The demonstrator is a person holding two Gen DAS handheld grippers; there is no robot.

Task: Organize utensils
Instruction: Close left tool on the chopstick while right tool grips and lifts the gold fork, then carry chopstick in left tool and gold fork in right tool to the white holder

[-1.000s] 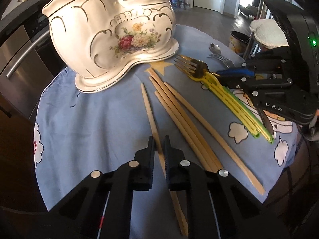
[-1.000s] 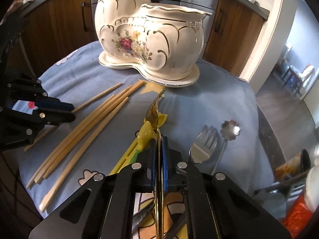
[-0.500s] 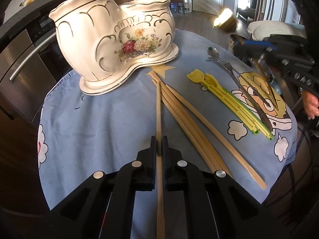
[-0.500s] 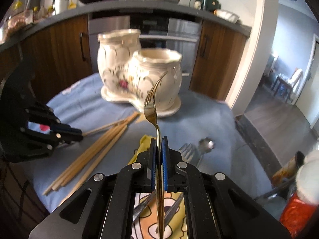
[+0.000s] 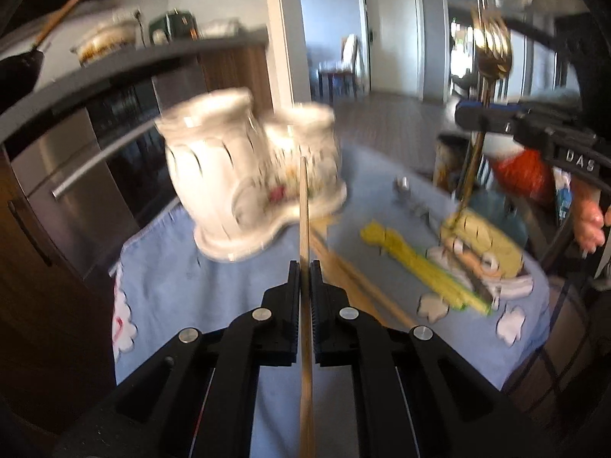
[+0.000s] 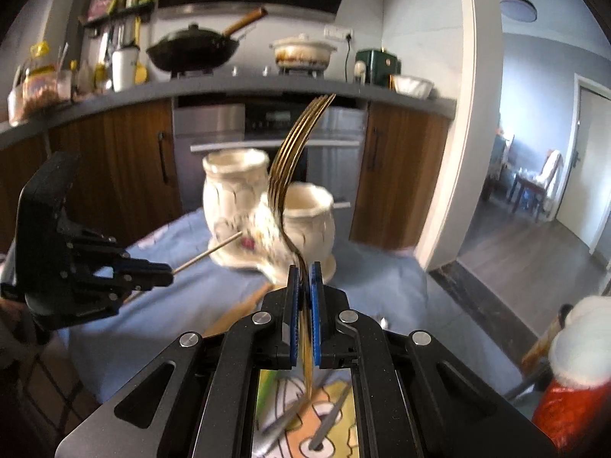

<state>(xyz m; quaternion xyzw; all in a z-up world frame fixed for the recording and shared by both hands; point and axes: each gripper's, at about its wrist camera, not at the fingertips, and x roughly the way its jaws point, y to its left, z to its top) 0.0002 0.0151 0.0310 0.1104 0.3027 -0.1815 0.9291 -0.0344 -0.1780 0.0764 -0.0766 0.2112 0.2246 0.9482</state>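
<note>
Left gripper (image 5: 304,267) clamps one wooden chopstick (image 5: 304,206); right gripper (image 6: 304,267) clamps a gold fork (image 6: 292,164), both near the ceramic holder (image 6: 267,210).

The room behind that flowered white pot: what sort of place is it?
Most likely a home kitchen. A black wok and a lidded casserole sit on a stove along the grey counter, with a built-in oven between wooden cabinets below. Bottles and jars crowd the counter's left end.

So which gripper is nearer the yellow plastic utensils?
Right. The right gripper, gripping a gold fork, hangs just above the yellow plastic utensils; the left gripper, gripping a chopstick, sits beyond the loose chopsticks.
</note>
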